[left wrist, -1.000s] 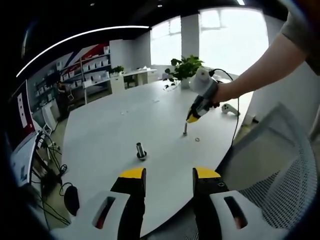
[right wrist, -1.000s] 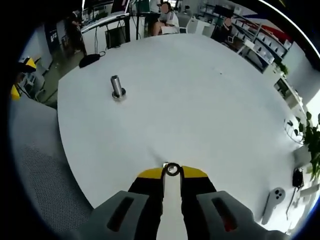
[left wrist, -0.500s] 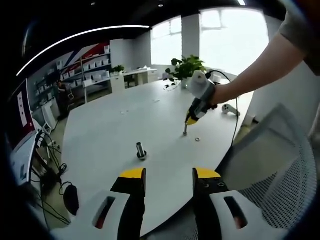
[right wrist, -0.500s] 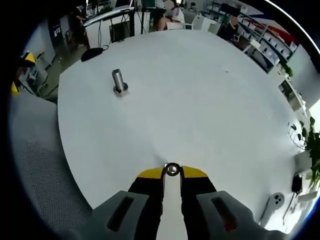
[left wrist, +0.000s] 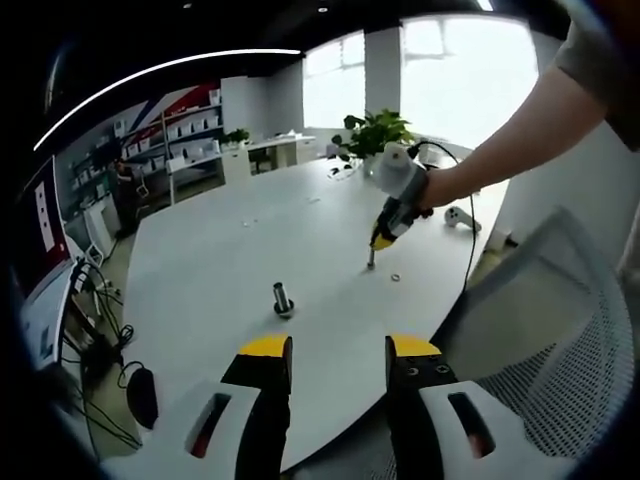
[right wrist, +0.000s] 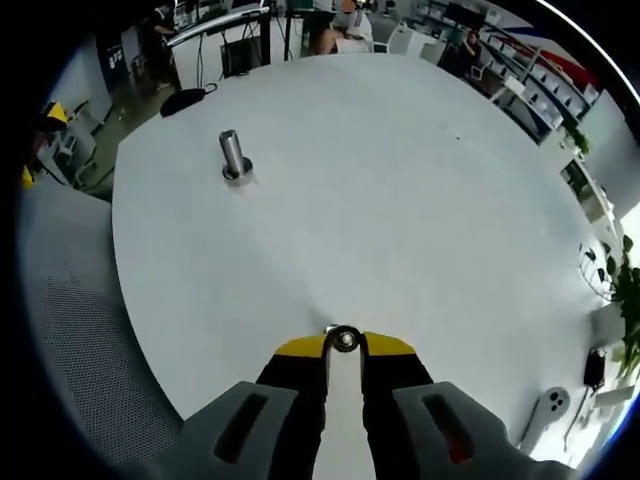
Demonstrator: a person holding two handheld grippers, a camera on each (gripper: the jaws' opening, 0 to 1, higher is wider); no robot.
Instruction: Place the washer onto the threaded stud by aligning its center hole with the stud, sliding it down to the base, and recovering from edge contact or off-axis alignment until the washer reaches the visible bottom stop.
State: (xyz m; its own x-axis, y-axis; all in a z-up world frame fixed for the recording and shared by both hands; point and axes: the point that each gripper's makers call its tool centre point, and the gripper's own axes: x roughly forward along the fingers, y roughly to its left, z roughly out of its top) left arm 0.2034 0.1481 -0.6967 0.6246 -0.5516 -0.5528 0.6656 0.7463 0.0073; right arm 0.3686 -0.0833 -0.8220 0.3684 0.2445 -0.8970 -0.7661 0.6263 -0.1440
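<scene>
While the big white table (right wrist: 420, 200) takes up most of the room, everything worth watching sits near its edge. Taking the upright threaded stud (right wrist: 232, 155) as the marker, the right tool (right wrist: 343, 348) hangs well away from it, over bare tabletop, its jaws pressed together on a small washer (right wrist: 344, 339) pinched at the tips. From that tool the stud lies ahead and off to the left, its long axis standing straight up from a round base. The left tool (left wrist: 338, 350), jaws spread and holding nothing, waits at the table's edge, nearer the stud (left wrist: 282, 298) than the right one. I'd judge the washer must travel across, then come down flat and centred over the stud's top.
</scene>
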